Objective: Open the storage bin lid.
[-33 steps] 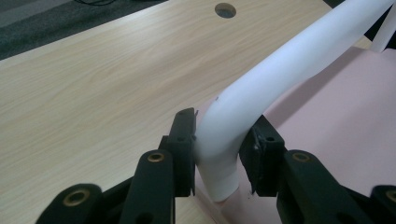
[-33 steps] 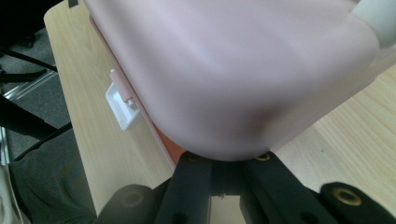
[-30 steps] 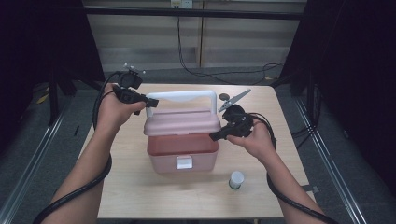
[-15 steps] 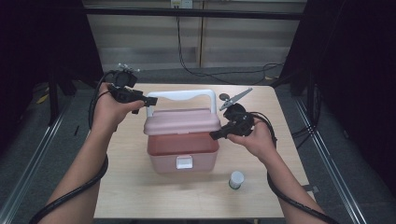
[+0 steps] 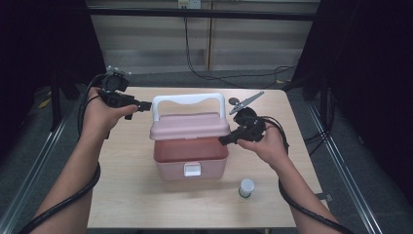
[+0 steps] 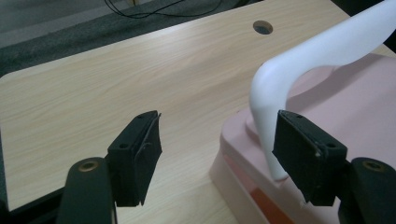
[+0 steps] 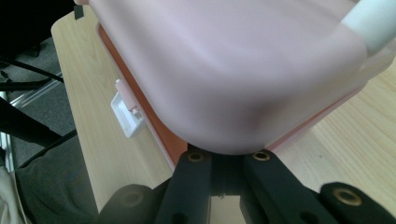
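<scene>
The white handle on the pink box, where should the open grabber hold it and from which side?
Best guess: grip the white handle on its flat top bar, near the middle, coming from the left gripper's side with one jaw in front and one behind. The bar is thin, stands upright above the pink lid, and has open space beneath it. The curved corner post by the jaws looks more likely to slip.

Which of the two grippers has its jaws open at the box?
The left gripper: its jaws stand apart beside the white handle, gripping nothing. The right gripper is shut under the pink lid's corner.
</scene>
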### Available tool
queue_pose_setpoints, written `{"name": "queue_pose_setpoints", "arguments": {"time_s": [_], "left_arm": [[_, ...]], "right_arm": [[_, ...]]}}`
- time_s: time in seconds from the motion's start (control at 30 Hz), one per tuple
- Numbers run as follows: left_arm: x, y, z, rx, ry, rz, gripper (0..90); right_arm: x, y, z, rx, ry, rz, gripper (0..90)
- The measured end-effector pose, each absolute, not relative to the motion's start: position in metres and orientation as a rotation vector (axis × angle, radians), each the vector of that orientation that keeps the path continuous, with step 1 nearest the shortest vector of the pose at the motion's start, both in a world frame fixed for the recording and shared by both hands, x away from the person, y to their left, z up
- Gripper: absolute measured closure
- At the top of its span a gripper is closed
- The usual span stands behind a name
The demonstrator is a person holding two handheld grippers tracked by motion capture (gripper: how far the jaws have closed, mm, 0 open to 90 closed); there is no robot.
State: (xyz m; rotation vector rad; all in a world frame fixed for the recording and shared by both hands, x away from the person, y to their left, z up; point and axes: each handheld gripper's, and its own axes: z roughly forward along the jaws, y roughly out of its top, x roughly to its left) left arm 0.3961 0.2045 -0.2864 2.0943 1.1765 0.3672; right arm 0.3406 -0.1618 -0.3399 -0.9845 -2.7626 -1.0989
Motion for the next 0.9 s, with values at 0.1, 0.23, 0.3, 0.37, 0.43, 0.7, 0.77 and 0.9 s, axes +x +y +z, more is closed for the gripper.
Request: {"name": "queue_pose_setpoints", "arguments": {"time_s": [0.1, 0.23, 0.3, 0.37, 0.43, 0.7, 0.77, 0.9], "left_arm": [[0.394, 0.212, -0.294, 2.102, 1.199, 0.369, 31.8], [0.391, 0.222, -0.306, 2.098, 1.224, 0.362, 31.8], [0.389, 0.226, -0.311, 2.105, 1.226, 0.357, 31.9], [0.387, 0.228, -0.316, 2.109, 1.224, 0.349, 32.0], [0.385, 0.230, -0.320, 2.113, 1.224, 0.343, 32.0], [0.378, 0.229, -0.341, 2.141, 1.204, 0.311, 32.2], [0.375, 0.227, -0.345, 2.146, 1.202, 0.301, 32.2], [0.372, 0.226, -0.349, 2.155, 1.174, 0.293, 32.2]], "right_arm": [[0.340, -0.162, -0.339, -0.984, -2.766, -1.100, 90.0], [0.340, -0.163, -0.337, -0.987, -2.764, -1.108, 90.0], [0.340, -0.163, -0.336, -0.988, -2.757, -1.110, 90.0], [0.340, -0.164, -0.335, -0.991, -2.760, -1.116, 90.0], [0.340, -0.163, -0.334, -0.990, -2.762, -1.111, 90.0], [0.341, -0.163, -0.331, -0.992, -2.761, -1.129, 90.0], [0.341, -0.163, -0.330, -0.992, -2.760, -1.133, 90.0], [0.342, -0.164, -0.329, -0.989, -2.763, -1.145, 90.0]]}}
